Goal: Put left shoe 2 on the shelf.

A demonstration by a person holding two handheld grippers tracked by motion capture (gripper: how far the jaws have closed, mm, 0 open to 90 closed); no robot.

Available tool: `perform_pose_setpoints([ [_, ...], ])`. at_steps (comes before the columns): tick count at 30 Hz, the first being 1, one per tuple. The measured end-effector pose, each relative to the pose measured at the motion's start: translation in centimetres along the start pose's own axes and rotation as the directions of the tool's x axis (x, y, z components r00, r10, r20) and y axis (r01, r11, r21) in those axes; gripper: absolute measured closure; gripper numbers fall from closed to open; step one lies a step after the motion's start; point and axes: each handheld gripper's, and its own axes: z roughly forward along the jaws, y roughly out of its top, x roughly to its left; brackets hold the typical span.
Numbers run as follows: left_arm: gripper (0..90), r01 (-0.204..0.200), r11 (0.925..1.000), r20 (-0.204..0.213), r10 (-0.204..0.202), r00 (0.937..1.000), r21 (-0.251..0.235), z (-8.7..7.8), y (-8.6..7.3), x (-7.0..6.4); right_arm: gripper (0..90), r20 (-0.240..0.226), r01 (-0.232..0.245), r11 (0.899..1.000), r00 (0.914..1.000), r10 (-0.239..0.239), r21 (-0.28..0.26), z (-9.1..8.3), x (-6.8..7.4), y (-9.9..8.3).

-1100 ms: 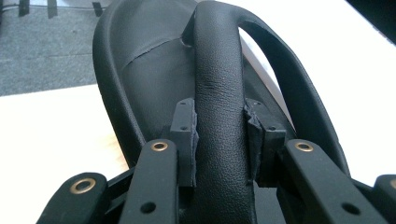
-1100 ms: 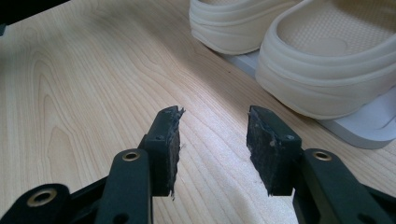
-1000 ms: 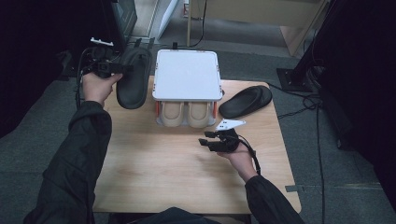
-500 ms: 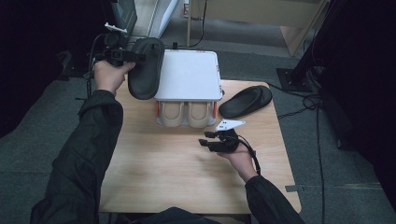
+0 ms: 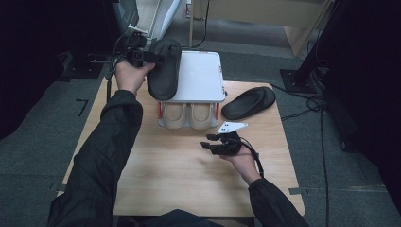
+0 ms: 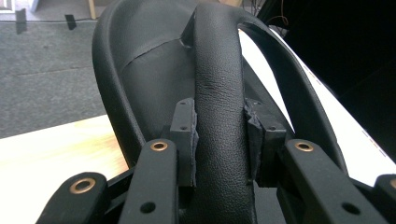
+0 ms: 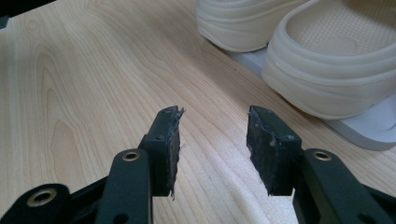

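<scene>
My left gripper is shut on the rim of a black slipper, held in the air over the left edge of the white two-tier rack. In the left gripper view the pads pinch the slipper's edge. A second black slipper lies on the table right of the rack. A pair of cream slippers sits on the rack's lower shelf. My right gripper rests open low over the wood in front of the rack; its jaws hold nothing, with the cream slippers ahead.
The wooden table stretches toward the person. Grey carpet surrounds it. Cables trail on the floor at the right, and dark stands and furniture sit behind the table.
My left gripper has lifted the black slipper from the table's left back corner up and rightward, onto the rack's left edge. The right gripper has stayed put.
</scene>
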Motion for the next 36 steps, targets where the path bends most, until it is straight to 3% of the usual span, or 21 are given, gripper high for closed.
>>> perform_pose_setpoints([
  [7, 68.5, -0.023, 0.9996, -0.013, 0.023, 0.9997, 0.015, 1.2, 0.2, -1.3, 54.8, -0.002, 0.004, 1.0, 1.0, -0.004, 0.001, -0.1, 0.0, 0.0],
  [9, 68.6, -0.052, 0.9983, -0.036, 0.053, 0.9979, 0.026, 1.6, 0.4, -1.9, 54.8, -0.002, 0.005, 1.0, 1.0, -0.005, 0.001, -0.1, 0.0, 0.0],
  [15, 68.6, -0.026, 0.9992, -0.013, 0.026, 0.9996, 0.032, 2.7, 0.3, -2.1, 54.8, -0.004, 0.003, 1.0, 1.0, -0.003, -0.001, -0.2, -0.1, 0.0],
  [20, 68.5, -0.031, 0.9984, -0.013, 0.031, 0.9994, 0.048, 3.5, 0.1, -2.4, 54.8, -0.004, 0.003, 1.0, 1.0, -0.003, 0.004, -0.2, -0.1, -0.1],
  [30, 68.1, 0.004, 0.9984, 0.006, -0.004, 1.0, 0.056, 4.8, -0.8, -1.8, 54.8, 0.002, 0.002, 1.0, 1.0, -0.002, 0.005, -0.3, -0.3, -0.1],
  [33, 67.6, -0.02, 0.9977, -0.014, 0.021, 0.9997, 0.065, 4.9, -1.0, -1.8, 54.8, 0.001, 0.0, 1.0, 1.0, 0.0, 0.005, -0.2, -0.3, -0.1],
  [36, 65.7, -0.025, 0.9978, -0.008, 0.025, 0.9996, 0.061, 4.8, -1.0, -1.7, 54.8, -0.001, -0.003, 1.0, 1.0, 0.003, 0.006, -0.2, -0.3, -0.1],
])
